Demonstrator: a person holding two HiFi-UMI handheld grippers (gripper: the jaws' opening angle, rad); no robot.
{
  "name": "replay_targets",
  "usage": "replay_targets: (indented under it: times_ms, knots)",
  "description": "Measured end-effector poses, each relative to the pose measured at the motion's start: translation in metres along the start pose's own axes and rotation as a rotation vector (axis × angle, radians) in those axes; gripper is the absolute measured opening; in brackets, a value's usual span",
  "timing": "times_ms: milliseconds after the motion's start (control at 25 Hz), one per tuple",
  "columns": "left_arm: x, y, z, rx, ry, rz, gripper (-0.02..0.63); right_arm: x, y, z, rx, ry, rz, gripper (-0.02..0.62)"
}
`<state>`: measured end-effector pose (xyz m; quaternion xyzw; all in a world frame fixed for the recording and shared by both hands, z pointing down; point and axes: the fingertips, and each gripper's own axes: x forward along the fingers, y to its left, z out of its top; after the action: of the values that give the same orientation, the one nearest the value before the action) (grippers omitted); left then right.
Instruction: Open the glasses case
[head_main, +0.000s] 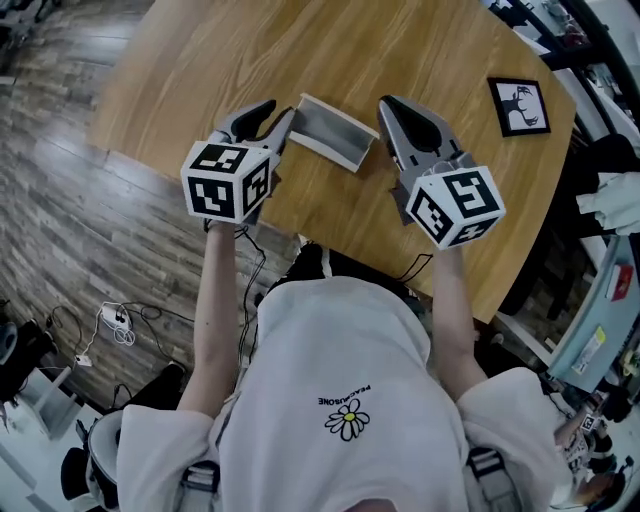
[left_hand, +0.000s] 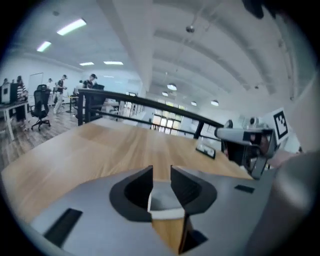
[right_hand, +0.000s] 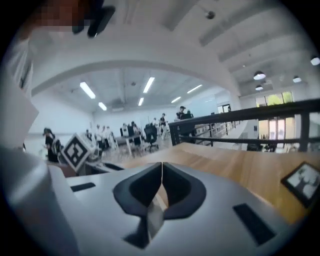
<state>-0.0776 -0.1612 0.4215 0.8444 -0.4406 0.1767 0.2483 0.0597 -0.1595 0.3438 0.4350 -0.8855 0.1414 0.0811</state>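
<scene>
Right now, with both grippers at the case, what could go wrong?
1. One end of the glasses case sits in the gap of the left gripper, whose jaws stand apart. A sideways move could drag or tip it.
2. The right gripper is shut, close beside the case's other end. Pushed in like that, it would likely shove the case rather than grip it.

One glasses case (head_main: 335, 131) on the surface (head_main: 200, 70), just the one. Two grippers, count them: the left gripper (head_main: 283, 112) right at the case's left end, and the right gripper (head_main: 388, 104) just off its right end. Two marker cubes, one apiece: the left cube (head_main: 228, 181) and the right cube (head_main: 455, 205). One framed picture (head_main: 519, 106), well to the right of the case. One surface, one person (head_main: 340, 380).
</scene>
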Motion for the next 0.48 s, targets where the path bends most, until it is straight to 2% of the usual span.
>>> replay_targets:
  times_ms: [80, 160, 240, 360, 480]
  knots:
    - [-0.017, -0.007, 0.037, -0.073, -0.192, 0.031, 0.088, -0.010, 0.000, 0.028, 0.092, -0.127, -0.020, 0.008]
    - [-0.040, -0.016, 0.067, -0.101, -0.365, 0.077, 0.040, -0.021, 0.004, 0.046, 0.044, -0.197, -0.088, 0.008]
    - [-0.059, -0.027, 0.087, -0.082, -0.477, 0.125, 0.021, -0.029, 0.012, 0.060, -0.031, -0.239, -0.138, 0.007]
    - [-0.078, -0.045, 0.100, -0.005, -0.553, 0.194, 0.017, -0.037, 0.029, 0.072, -0.109, -0.278, -0.158, 0.006]
    - [-0.083, -0.059, 0.098, 0.089, -0.564, 0.234, 0.017, -0.037, 0.039, 0.071, -0.177, -0.287, -0.177, 0.006]
